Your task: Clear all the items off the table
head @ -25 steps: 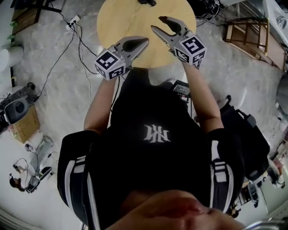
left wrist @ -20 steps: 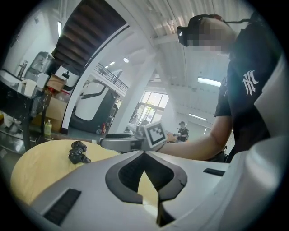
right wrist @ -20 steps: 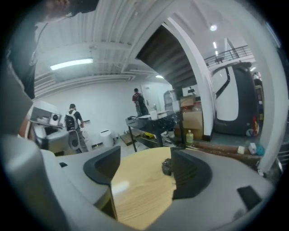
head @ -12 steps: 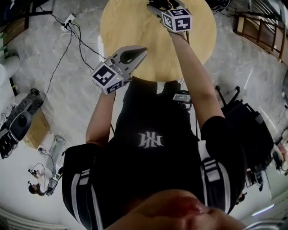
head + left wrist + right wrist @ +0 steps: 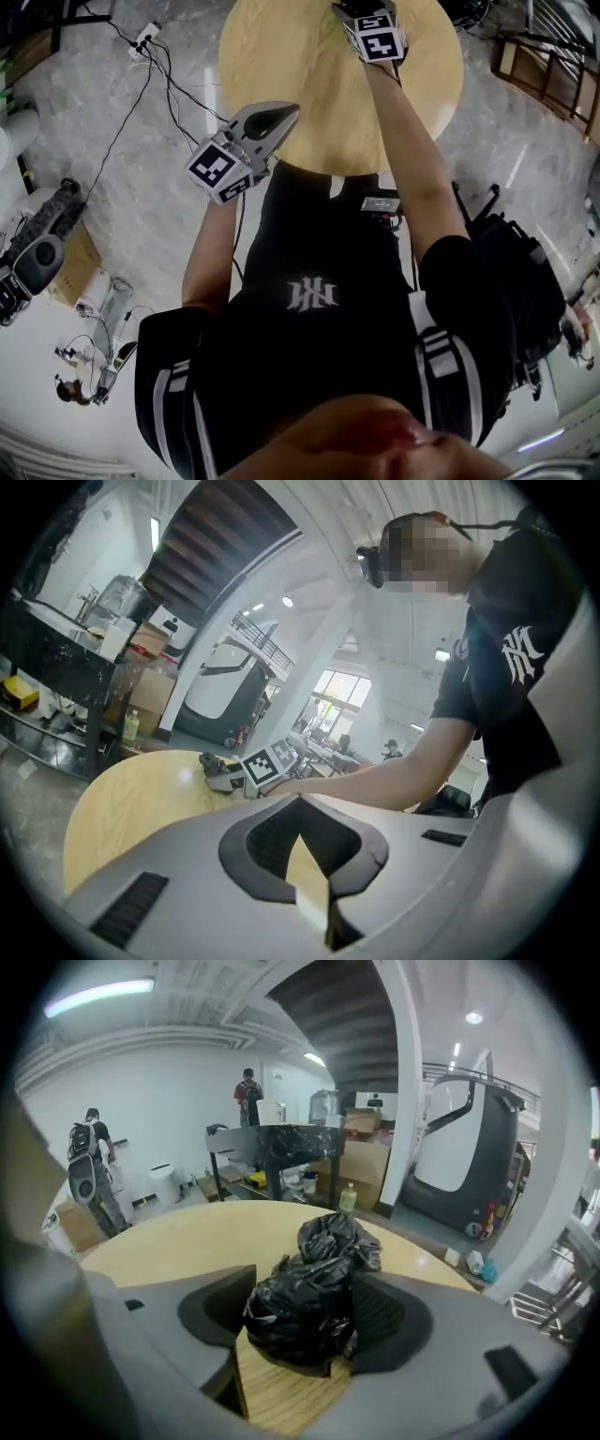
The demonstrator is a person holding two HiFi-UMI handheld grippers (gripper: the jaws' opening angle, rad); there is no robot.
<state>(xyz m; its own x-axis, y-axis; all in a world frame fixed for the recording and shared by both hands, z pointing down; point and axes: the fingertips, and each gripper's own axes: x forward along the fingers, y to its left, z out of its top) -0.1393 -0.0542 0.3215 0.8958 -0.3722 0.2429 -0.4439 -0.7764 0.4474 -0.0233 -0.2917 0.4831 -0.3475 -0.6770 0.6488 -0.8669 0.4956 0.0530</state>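
At the left, the grey two-jaw left gripper (image 5: 289,112) hangs over the near edge of the round pale wooden table (image 5: 281,66), its jaws together and nothing between them. The tabletop around it is bare wood.

Further right, across the table, the grey two-jaw right gripper (image 5: 305,1274) points down at the crumpled black plastic bag (image 5: 302,1321), the 1 item in view. Its jaws have just been closing, and the bag fills the gap between them, plastic bunched against both sides while it sits on the wood.

The risk lies in that hold. The plastic is thin, slick and loosely wadded, so the jaws may have caught only an outer fold. On lifting, the bag could unfurl, sag and slip free, or tear if squeezed hard. The upper lobe sticks out past the jaws and may drag. The left gripper, well apart, could not catch it.
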